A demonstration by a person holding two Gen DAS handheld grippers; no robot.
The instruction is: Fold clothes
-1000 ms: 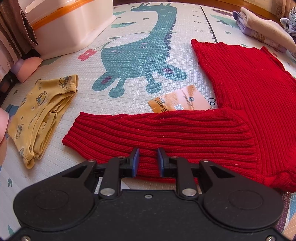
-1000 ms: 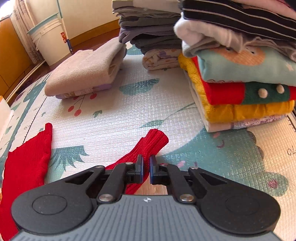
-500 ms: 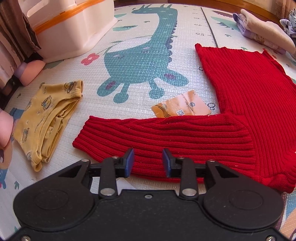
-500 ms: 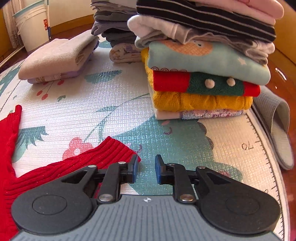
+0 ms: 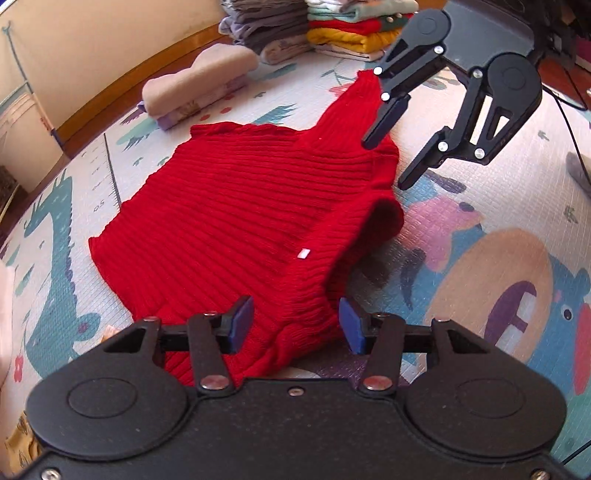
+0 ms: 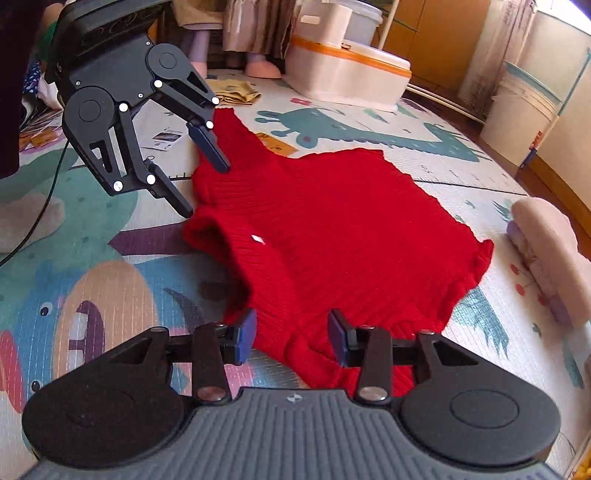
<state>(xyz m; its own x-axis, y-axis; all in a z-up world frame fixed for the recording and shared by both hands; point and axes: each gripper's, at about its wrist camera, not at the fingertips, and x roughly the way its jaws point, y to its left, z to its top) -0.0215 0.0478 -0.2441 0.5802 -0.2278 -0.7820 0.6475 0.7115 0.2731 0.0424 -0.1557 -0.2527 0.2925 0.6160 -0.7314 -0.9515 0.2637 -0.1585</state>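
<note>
A red ribbed sweater (image 5: 229, 206) lies flat on the play mat, its collar (image 5: 369, 229) toward the grippers and a small white label (image 5: 303, 254) near it. My left gripper (image 5: 295, 325) is open and low over the near shoulder, with red knit between its fingers. The right gripper (image 5: 384, 165) hangs open by the far shoulder, where one sleeve (image 5: 362, 92) stretches away. In the right wrist view the sweater (image 6: 351, 221) fills the middle. There the right gripper (image 6: 291, 339) straddles the knit, open, and the left gripper (image 6: 207, 192) is open at the collar's far side.
A folded beige garment (image 5: 199, 85) lies beyond the hem. Stacks of folded clothes (image 5: 332, 29) stand at the mat's far end. A white box with an orange band (image 6: 347, 77), a white bucket (image 6: 517, 114), a yellow garment (image 6: 236, 92) and loose papers (image 6: 166, 136) lie around.
Both grippers have left the sleeve ends and swung round to the shoulders beside the collar. Both have opened wide, and each now sees the other.
</note>
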